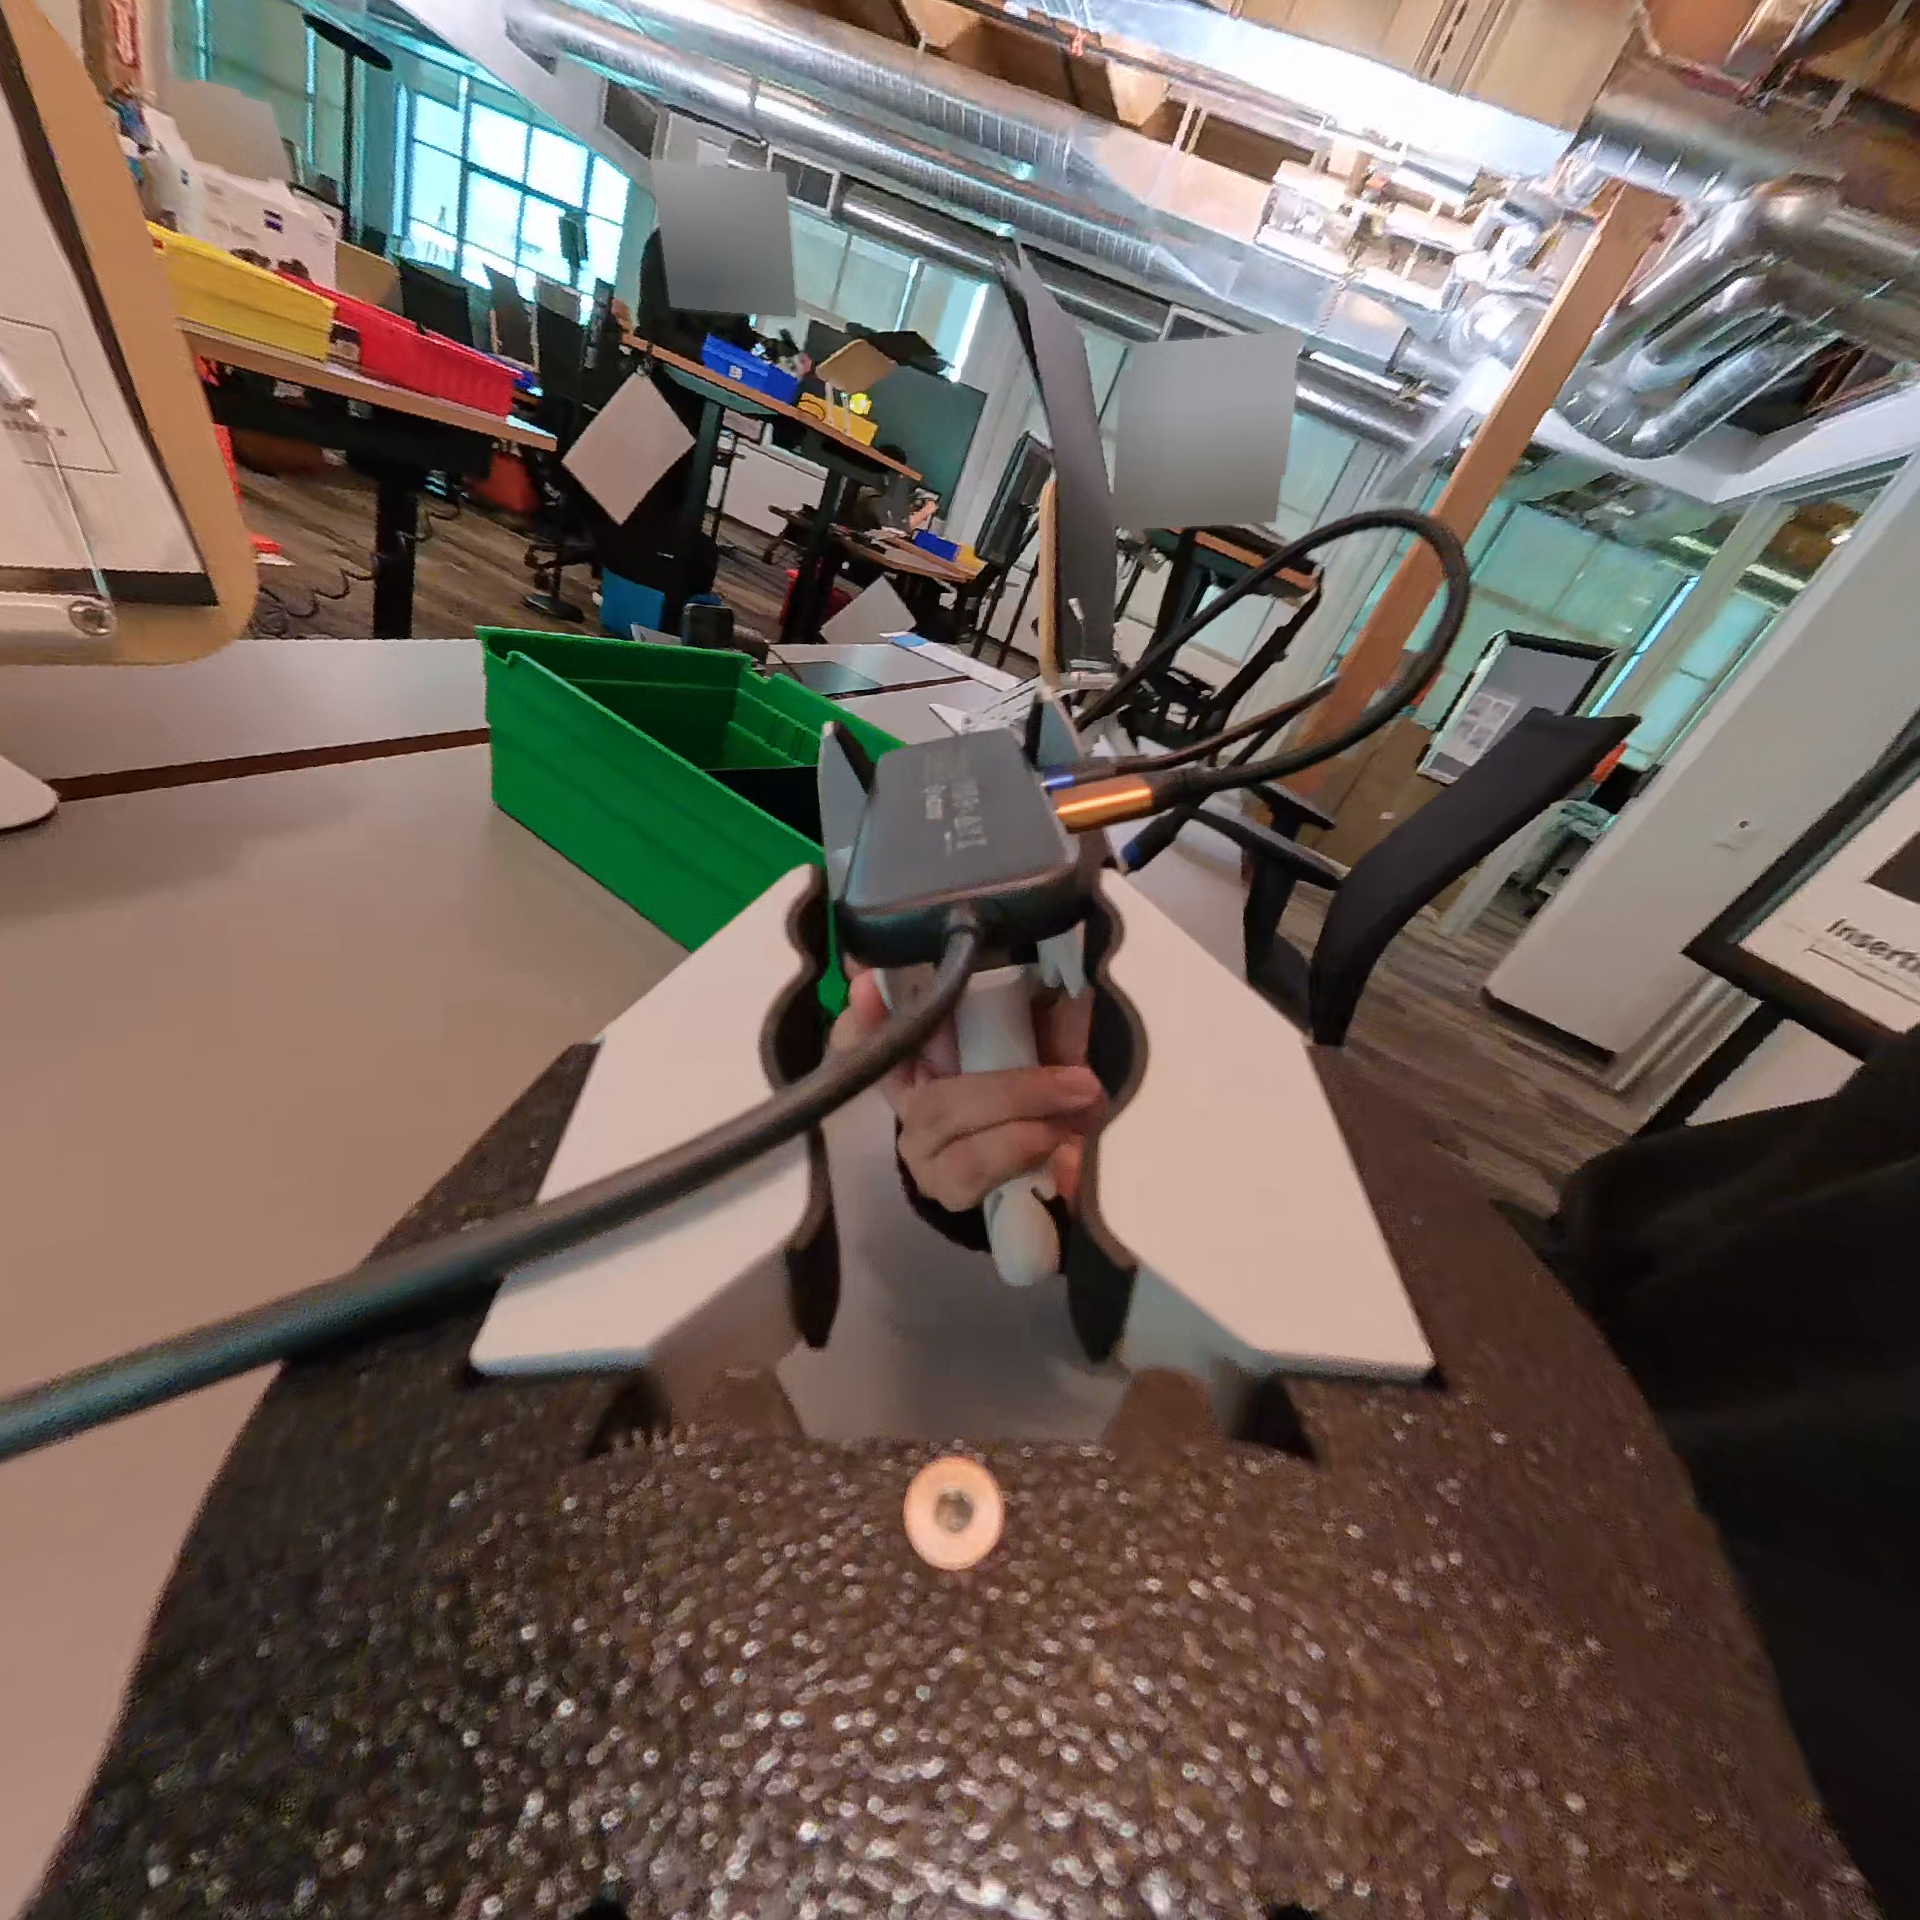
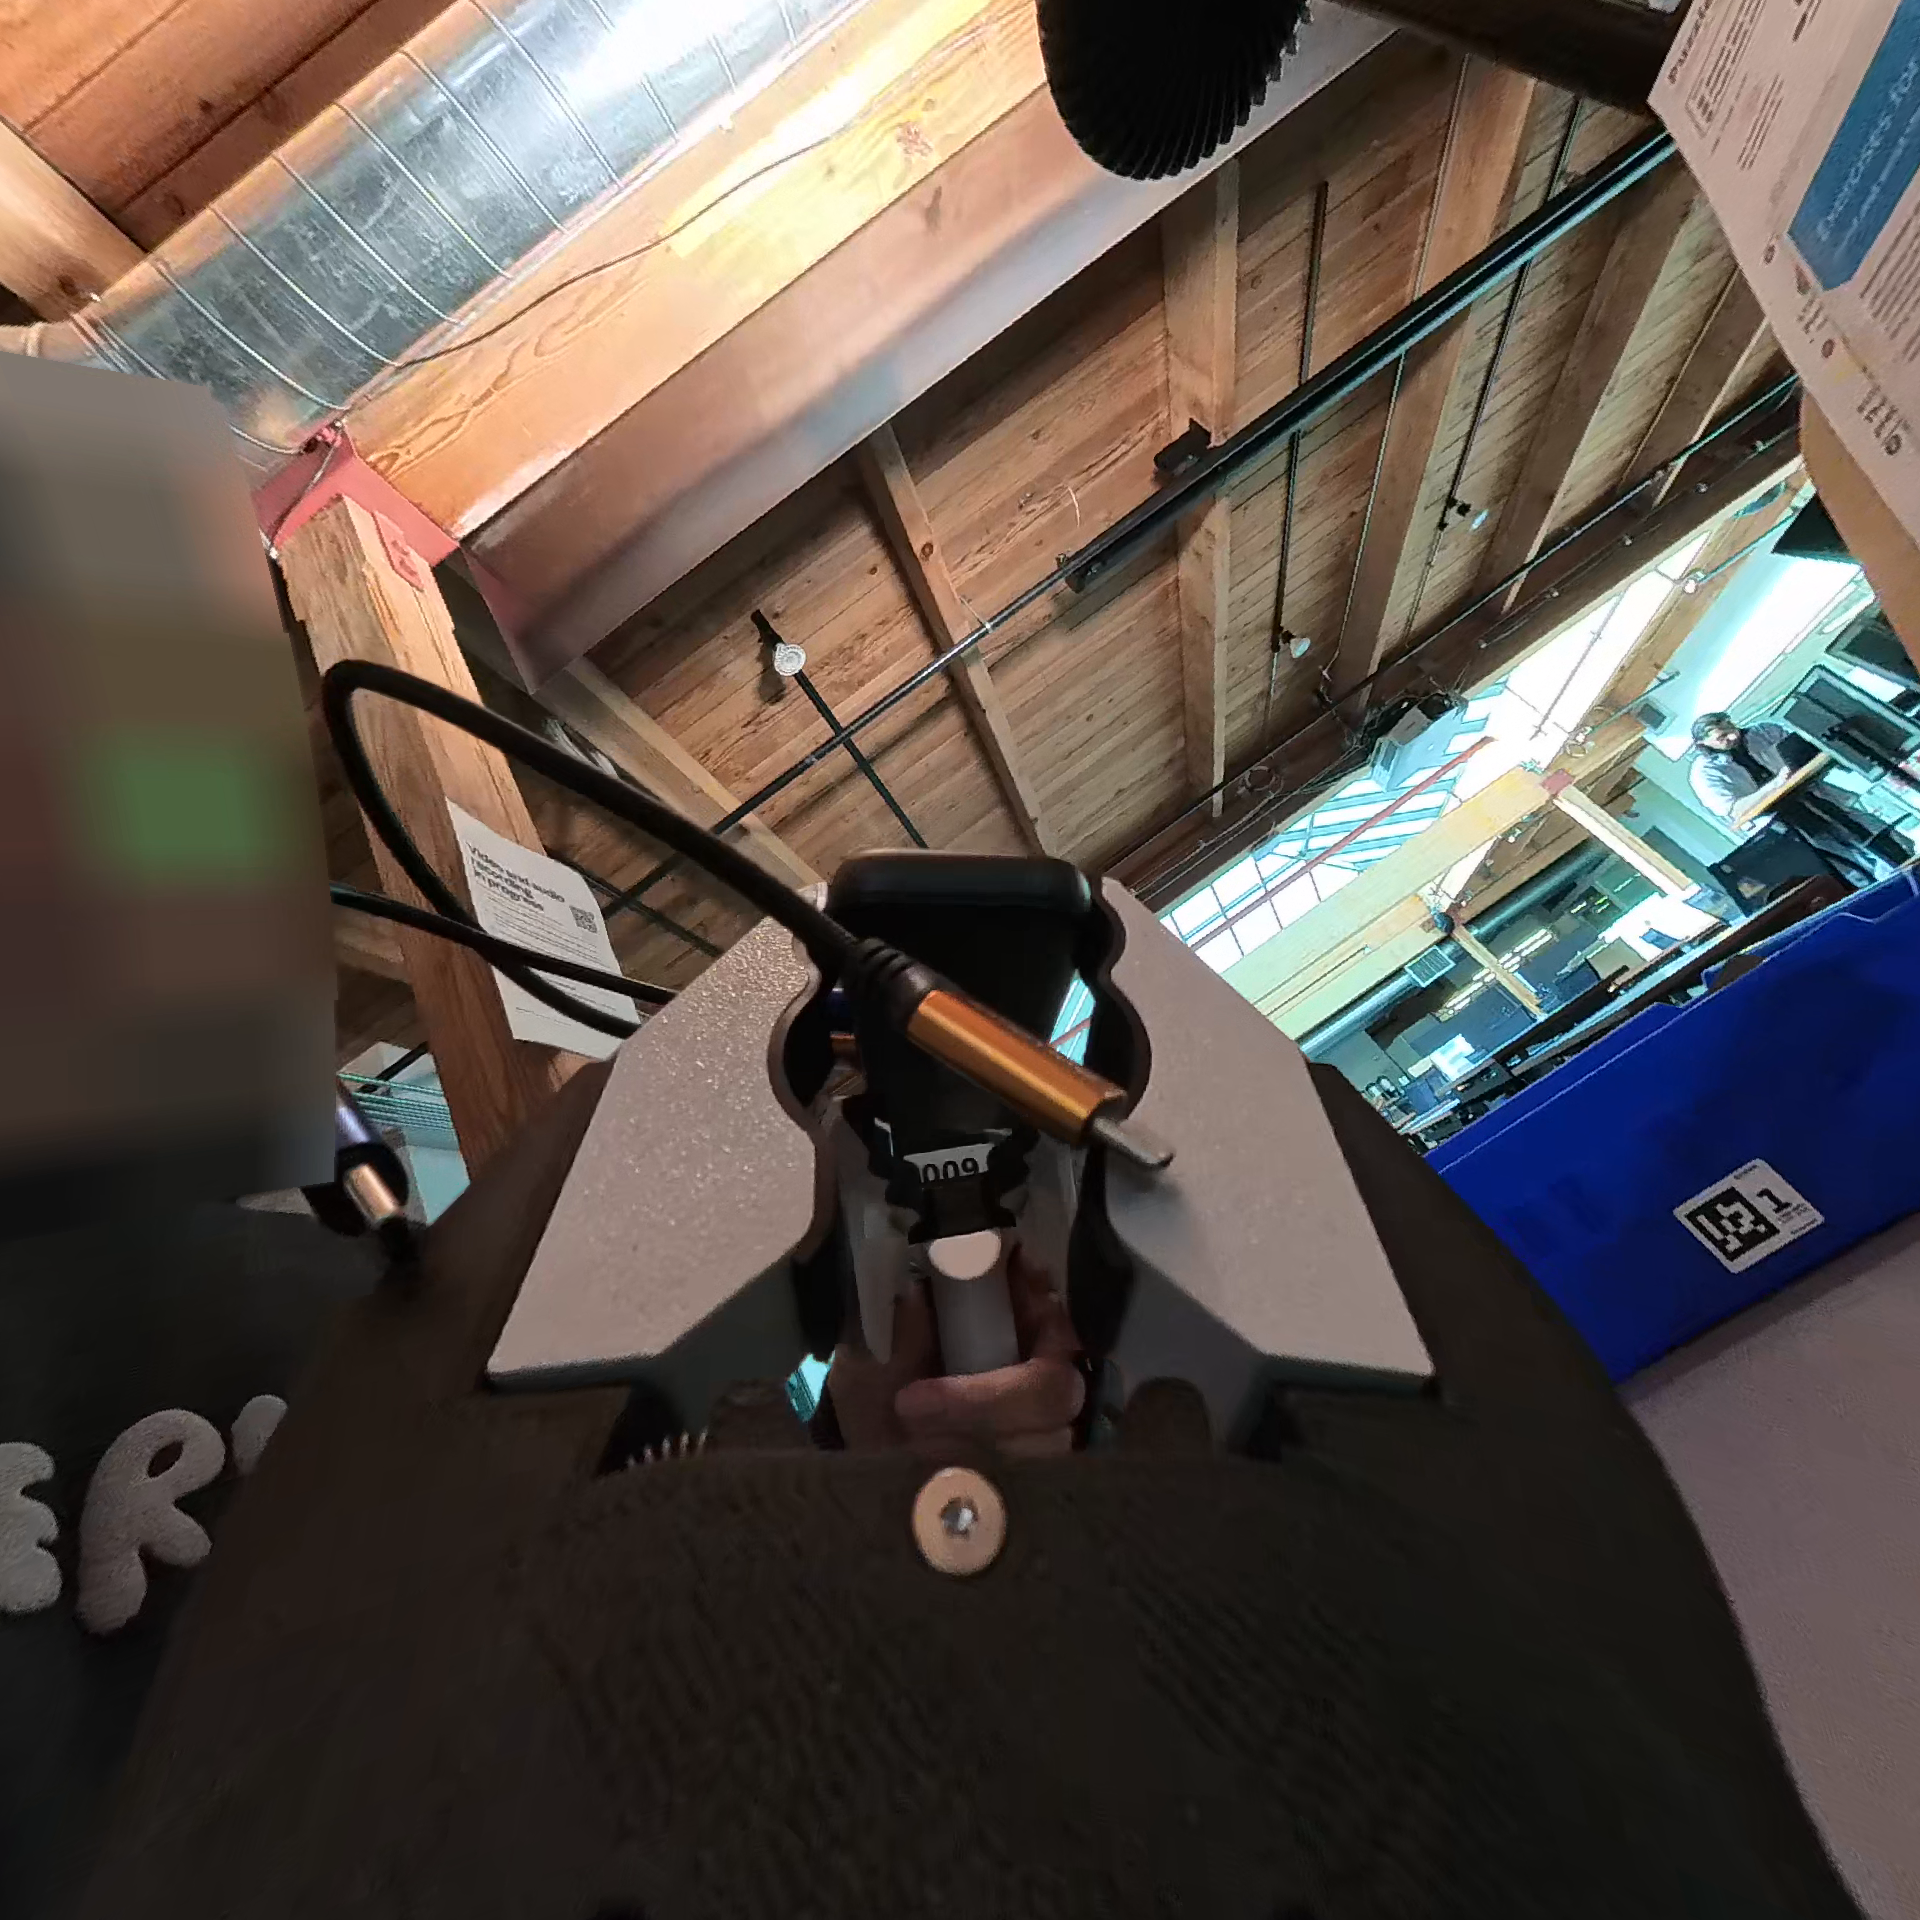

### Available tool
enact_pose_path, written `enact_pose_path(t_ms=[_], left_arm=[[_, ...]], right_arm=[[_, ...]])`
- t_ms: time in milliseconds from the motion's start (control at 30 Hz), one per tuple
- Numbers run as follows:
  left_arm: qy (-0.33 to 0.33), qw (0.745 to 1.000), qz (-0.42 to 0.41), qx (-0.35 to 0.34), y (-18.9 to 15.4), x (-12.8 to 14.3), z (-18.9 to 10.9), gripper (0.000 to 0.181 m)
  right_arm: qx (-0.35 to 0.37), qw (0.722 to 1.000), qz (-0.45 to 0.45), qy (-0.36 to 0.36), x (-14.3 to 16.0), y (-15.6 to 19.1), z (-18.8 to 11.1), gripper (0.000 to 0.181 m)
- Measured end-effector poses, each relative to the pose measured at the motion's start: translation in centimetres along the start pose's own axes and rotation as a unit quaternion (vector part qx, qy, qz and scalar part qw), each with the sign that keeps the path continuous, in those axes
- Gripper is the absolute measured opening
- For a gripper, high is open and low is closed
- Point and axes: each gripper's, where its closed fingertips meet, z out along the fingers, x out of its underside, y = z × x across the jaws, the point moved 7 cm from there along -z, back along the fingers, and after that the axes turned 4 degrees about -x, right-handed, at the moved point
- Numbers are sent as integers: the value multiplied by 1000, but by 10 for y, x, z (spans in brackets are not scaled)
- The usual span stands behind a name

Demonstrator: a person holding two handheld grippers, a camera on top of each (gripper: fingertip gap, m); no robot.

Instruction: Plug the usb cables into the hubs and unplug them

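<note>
USB hub (image 1: 961,831), dark grey, sits clamped in the left tongs (image 1: 951,831) above the desk (image 1: 260,935); the right tongs (image 2: 987,1101) pinch the gold-sleeved USB plug (image 2: 1003,1060), its metal tip bare. Skewed alignment risks jamming at the port, and the looping black cable (image 2: 540,769) could twist the plug in the grip.

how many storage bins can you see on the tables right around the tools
2: a green bin on the table beyond the left tool, and a blue bin to the right of the right tool. Others may sit out of view.
</note>
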Motion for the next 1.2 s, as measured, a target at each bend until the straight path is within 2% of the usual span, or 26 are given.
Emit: enact_pose_path(t_ms=[33,300,467,600,733,833,933,1067,1200], left_arm=[[-2,1000,-8,4,0,0,0,43],[9,998,-57,22,0,1,-2,46],[29,999,-6,-14,1,7,3,44],[18,1000,-5,-8,2,4,2,45],[34,999,-7,5,-1,3,1,45],[38,998,-37,22,-3,2,0,56],[39,999,-19,3,-1,2,-1,44],[44,999,-31,4,1,4,-1,44],[59,998,-3,-3,0,1,-2,44]], right_arm=[[-1,1000,2,1,1,-1,-1,46],[-15,1000,-13,19,2,-2,-4,47],[-10,999,-20,32,7,-4,-4,47],[-17,998,-30,44,9,-2,-3,47],[-28,998,-33,49,9,-1,-4,47],[-24,998,-34,50,8,-2,-4,47],[-23,997,-38,57,10,-2,-3,47],[-20,997,-43,62,10,-2,-5,46],[-9,996,-46,81,11,-4,-5,47]])
